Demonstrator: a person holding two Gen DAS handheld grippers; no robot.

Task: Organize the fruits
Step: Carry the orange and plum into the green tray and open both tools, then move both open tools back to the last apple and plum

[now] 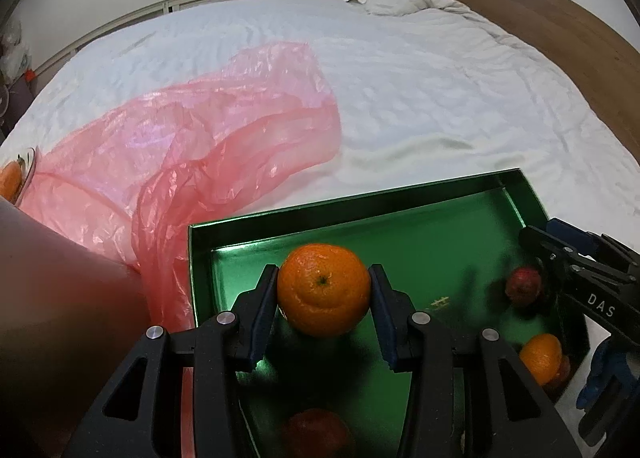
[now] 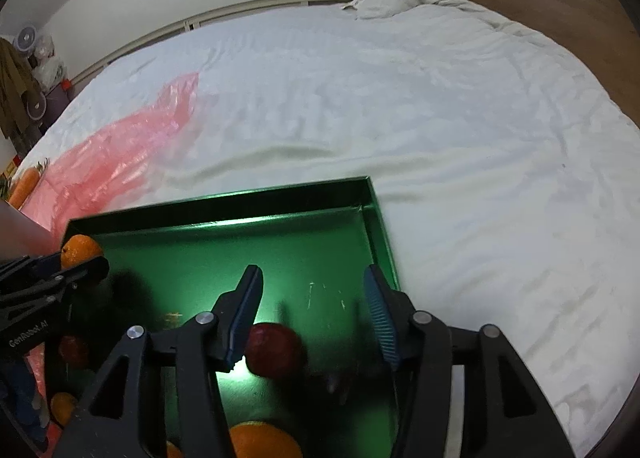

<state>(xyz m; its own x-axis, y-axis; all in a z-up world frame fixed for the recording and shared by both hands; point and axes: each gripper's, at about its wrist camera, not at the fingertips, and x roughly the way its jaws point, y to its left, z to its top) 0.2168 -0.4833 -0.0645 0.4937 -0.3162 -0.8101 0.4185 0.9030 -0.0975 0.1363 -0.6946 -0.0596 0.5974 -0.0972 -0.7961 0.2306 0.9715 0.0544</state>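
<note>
Green box (image 2: pixel 376 225) is the ref. Inside, near end: oranges, red fruit already in. Right gripper (image 2: pixel 314 318) wide open, empty, over red apple (image 2: pixel 274 350). Left gripper (image 1: pixel 324 294) clamps orange (image 1: pixel 324 289) above box, unplaced. Beyond box: pink bag (image 1: pixel 192 145), more produce left.

Red fruit (image 1: pixel 316 434) at the bottom of the left wrist view: dim, half hidden behind the left tool (image 1: pixel 324 278), kind not clear. Second orange (image 1: pixel 541 358) partly covering another reddish fruit (image 1: pixel 564 370). Blurred red fruit (image 1: pixel 524 285) beside the right tool (image 1: pixel 560 270), itself cut off by the edge. In the right wrist view, orange (image 2: pixel 264 440) cut by the bottom edge. Carrot (image 2: pixel 25 185) at the left rim, small and partly out of frame. Clutter (image 2: pixel 28 65) beyond the bed (image 2: pixel 440 117) too small to name.
</note>
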